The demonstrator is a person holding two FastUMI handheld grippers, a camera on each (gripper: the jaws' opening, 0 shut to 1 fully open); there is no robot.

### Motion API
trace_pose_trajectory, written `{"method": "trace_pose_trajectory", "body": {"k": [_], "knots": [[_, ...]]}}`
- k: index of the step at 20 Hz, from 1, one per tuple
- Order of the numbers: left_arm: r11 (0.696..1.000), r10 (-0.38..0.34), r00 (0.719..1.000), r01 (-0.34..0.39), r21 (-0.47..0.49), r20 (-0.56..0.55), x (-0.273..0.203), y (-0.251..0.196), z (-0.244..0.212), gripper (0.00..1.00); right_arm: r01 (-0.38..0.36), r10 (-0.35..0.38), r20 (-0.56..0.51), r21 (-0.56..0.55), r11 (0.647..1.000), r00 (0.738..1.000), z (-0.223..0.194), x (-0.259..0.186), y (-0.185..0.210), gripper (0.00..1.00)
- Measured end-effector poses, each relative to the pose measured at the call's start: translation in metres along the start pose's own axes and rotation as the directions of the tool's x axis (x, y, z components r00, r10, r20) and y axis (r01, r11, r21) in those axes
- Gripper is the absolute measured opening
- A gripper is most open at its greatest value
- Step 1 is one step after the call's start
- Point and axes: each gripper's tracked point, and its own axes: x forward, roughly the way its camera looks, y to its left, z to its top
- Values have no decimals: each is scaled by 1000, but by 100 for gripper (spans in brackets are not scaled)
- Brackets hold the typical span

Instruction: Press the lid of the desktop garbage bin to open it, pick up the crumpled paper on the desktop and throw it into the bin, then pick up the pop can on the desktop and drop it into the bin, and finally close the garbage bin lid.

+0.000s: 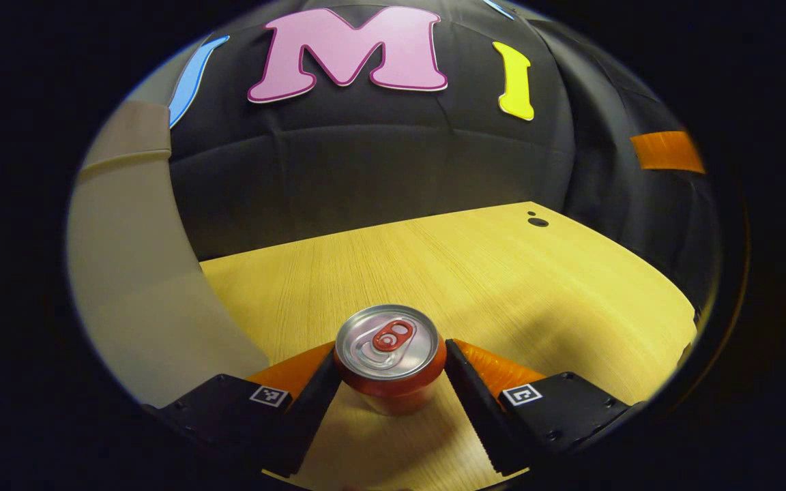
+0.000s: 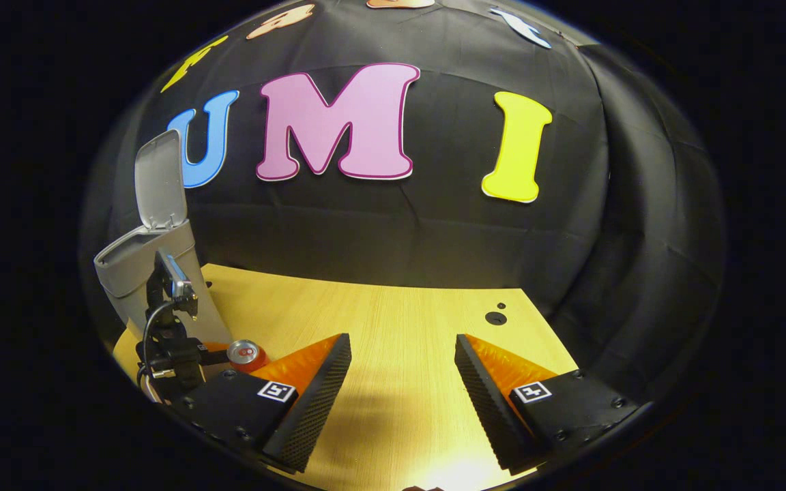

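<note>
1. Two fingers of the left gripper [image 1: 390, 354] are flanking the pop can [image 1: 390, 358] near the desk's [image 1: 502, 273] front edge; contact unclear, so it may be slipping.
2. Right gripper [image 2: 403, 378] is idling, jaws apart, empty.
3. Bin [image 2: 140, 273] is standing lid-up at the desk's left edge; a wide swing risks clipping it.

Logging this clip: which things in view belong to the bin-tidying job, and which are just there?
Part of the job:
- pop can, upright between the left gripper fingers
- garbage bin, its lid raised
- right gripper, open over bare desktop

Just there:
- wooden desktop
- two small holes in the desktop
- orange strip on the booth wall
</note>
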Motion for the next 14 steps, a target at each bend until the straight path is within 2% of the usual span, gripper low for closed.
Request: {"method": "trace_pose_trajectory", "body": {"k": [2, 7, 14], "knots": [[1000, -3, 1000, 3, -3, 0, -1, 0, -1, 93, 8, -8, -16, -7, 1000, 1000, -6, 2, -5, 99], [999, -9, 1000, 8, 49, 6, -5, -5, 9, 90, 11, -11, -22, 16, 1000, 1000, -6, 4, -4, 99], [994, -52, 991, 39, 106, 120, -52, -27, 83, 90, 6, -6, 0, 31, 1000, 1000, 14, -11, -3, 99]]}}
